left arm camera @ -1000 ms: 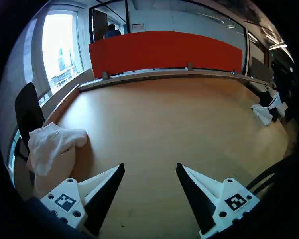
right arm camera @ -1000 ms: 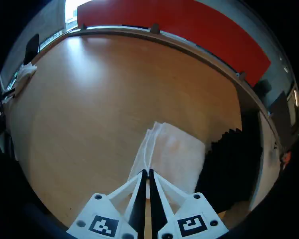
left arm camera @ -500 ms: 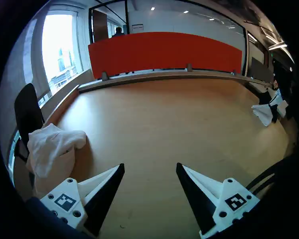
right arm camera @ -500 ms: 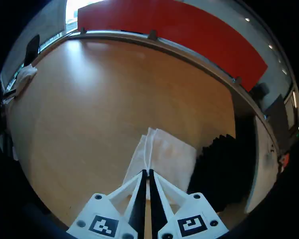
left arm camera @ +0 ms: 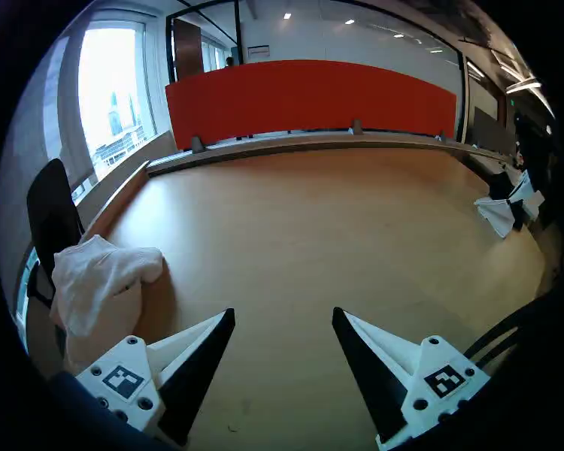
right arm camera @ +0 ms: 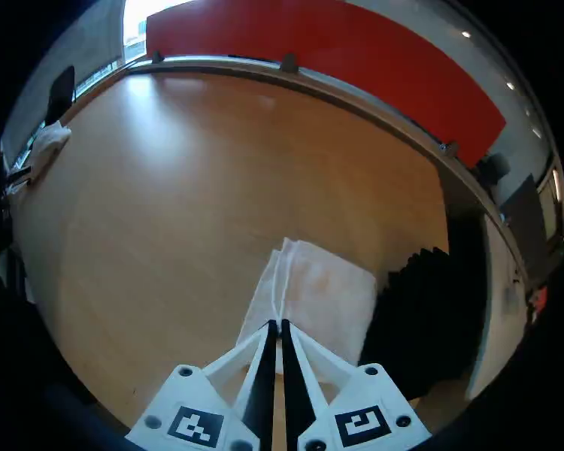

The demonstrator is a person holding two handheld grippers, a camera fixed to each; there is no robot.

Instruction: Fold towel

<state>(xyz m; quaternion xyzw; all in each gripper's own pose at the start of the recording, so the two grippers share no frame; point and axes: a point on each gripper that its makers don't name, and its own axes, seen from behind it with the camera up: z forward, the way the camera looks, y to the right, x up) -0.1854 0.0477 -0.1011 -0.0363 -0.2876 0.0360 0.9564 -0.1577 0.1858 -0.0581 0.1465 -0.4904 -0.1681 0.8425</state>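
— Where do we find the towel point(right arm camera: 319, 297)?
— Lower centre of the right gripper view. It lies folded on the wooden table point(right arm camera: 169, 188), and the right gripper point(right arm camera: 274, 325) has its fingers pinched together on the near edge.
— And our left gripper point(left arm camera: 282, 312)?
— We see it at the bottom of the left gripper view, fingers spread wide, holding nothing. A crumpled white cloth point(left arm camera: 98, 278) sits at the left.

Bright daylight from window point(left arm camera: 113, 98), blown out. Ceiling spots point(left arm camera: 287, 15) add little. Soft glare patch on desk point(right arm camera: 143, 94) in right gripper view. White towel point(right arm camera: 319, 289) not clipped. Shadows faint. Heavy fisheye bending at edges. Sharp, no motion blur.
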